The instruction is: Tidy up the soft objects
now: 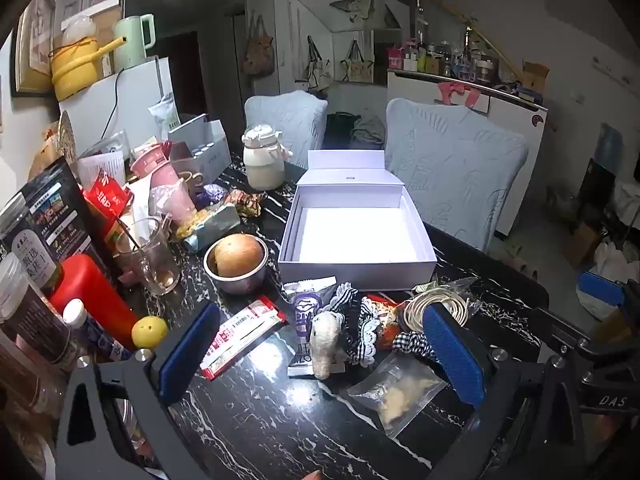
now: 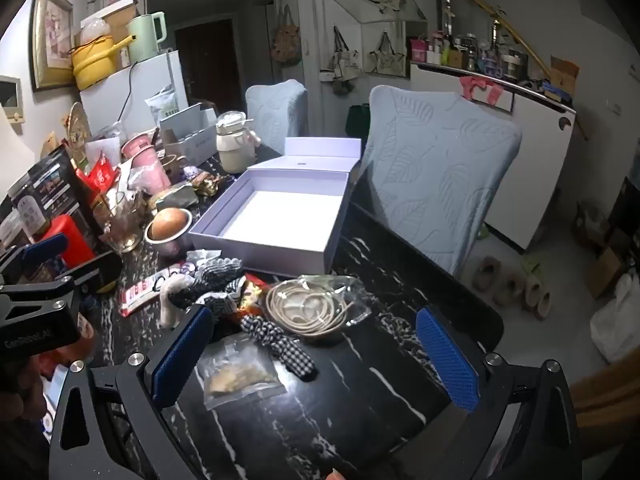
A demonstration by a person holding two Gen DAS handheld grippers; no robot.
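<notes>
Currently, the left hand-held gripper (image 1: 320, 364) hangs tilted down over the black marbled counter (image 1: 256, 420), jaws spread wide with nothing between the pads. Left to right in the left wrist view: a steel bowl (image 1: 236, 276) holding a round brown item, then a red-and-white sachet (image 1: 242, 336) lying diagonally. Next comes the plush toy (image 1: 328, 340), long axis running roughly near-to-far, its pale end toward the camera, with black-and-white checked fabric on its right side. Behind it stands the open white box (image 1: 356, 264), its interior bare. Further right lie a coiled cream cord (image 1: 428, 308) in clear wrap and a clear zip bag (image 1: 400, 392). In the right wrist view, the right hand-held gripper (image 2: 316, 356) is likewise wide apart and grips nothing; the checked scrunchie (image 2: 280, 344) lies diagonally between its fingers.
</notes>
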